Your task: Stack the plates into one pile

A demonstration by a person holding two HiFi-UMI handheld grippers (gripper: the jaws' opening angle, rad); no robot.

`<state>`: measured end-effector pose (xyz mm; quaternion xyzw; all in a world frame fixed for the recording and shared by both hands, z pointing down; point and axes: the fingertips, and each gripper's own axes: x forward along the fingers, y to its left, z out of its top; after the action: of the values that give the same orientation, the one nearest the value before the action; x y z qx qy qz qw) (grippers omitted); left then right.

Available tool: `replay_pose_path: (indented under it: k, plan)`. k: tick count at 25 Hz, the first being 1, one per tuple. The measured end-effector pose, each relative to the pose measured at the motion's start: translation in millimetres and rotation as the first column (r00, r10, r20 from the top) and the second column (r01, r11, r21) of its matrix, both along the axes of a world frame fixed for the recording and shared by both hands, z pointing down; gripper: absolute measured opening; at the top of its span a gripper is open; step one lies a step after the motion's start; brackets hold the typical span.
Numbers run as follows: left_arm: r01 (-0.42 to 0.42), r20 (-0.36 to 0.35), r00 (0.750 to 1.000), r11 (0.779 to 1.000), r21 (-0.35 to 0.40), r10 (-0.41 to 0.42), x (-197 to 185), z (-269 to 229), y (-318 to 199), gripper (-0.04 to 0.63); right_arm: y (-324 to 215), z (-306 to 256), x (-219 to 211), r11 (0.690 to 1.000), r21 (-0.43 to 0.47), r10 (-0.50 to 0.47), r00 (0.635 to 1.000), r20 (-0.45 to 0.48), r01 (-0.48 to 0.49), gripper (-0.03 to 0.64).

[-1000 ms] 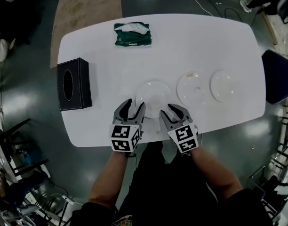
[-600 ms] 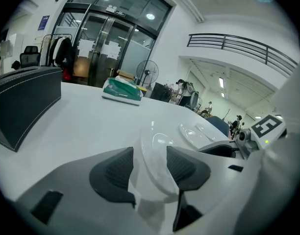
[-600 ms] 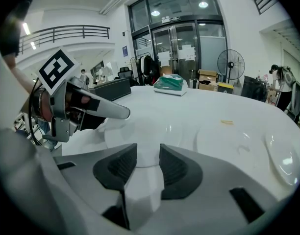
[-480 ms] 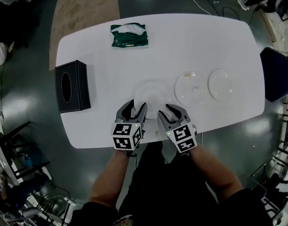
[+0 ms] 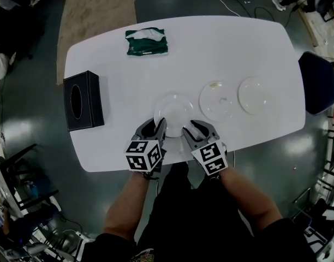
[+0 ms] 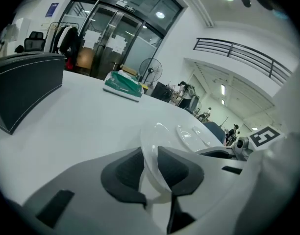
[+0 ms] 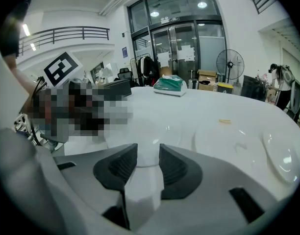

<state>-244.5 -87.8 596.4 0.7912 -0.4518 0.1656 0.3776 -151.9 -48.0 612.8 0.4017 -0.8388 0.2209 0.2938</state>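
Three white plates lie in a row on the white table [image 5: 118,64]: the left plate [image 5: 175,108], the middle plate [image 5: 220,100] and the right plate [image 5: 254,95]. My left gripper [image 5: 155,126] is at the left plate's near-left rim. Its jaws are closing, and in the left gripper view the thin rim [image 6: 151,153] stands tilted between the dark pads, touching both. My right gripper [image 5: 194,129] is at the same plate's near-right rim. Its jaws stand apart, with the white rim [image 7: 149,156] in the gap and no squeeze to be seen.
A black tissue box [image 5: 83,100] stands at the table's left edge. A green packet [image 5: 147,41] lies at the far side. A dark chair [image 5: 317,82] is beyond the right end. The near table edge runs just under both grippers.
The left gripper's jaws have narrowed from wide open onto the left plate's rim, and it has rolled slightly. The right gripper has stayed where it was.
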Motion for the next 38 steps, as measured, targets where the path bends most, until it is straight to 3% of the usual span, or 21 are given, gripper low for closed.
replay_pose_path:
  k: [10,21,32,38]
  plan:
    - [0.065,-0.152,0.986,0.998,-0.025,-0.068,2,-22,3,0.038,1,-24,29,0.994,0.074,0.080,0.997,0.007,-0.081,0.152]
    - [0.026,-0.230,0.973,1.000,0.005,-0.024,17,-51,5,0.028,4,-52,61,0.977,0.123,0.172,0.985,0.009,-0.172,0.150]
    - [-0.084,-0.257,0.961,0.994,0.065,0.098,80,-82,-7,0.028,2,-93,124,0.931,0.205,0.304,0.952,0.016,-0.301,0.149]
    - [-0.096,-0.262,0.959,0.994,0.049,0.105,115,-80,-8,0.029,9,-104,168,0.912,0.223,0.350,0.937,0.021,-0.346,0.147]
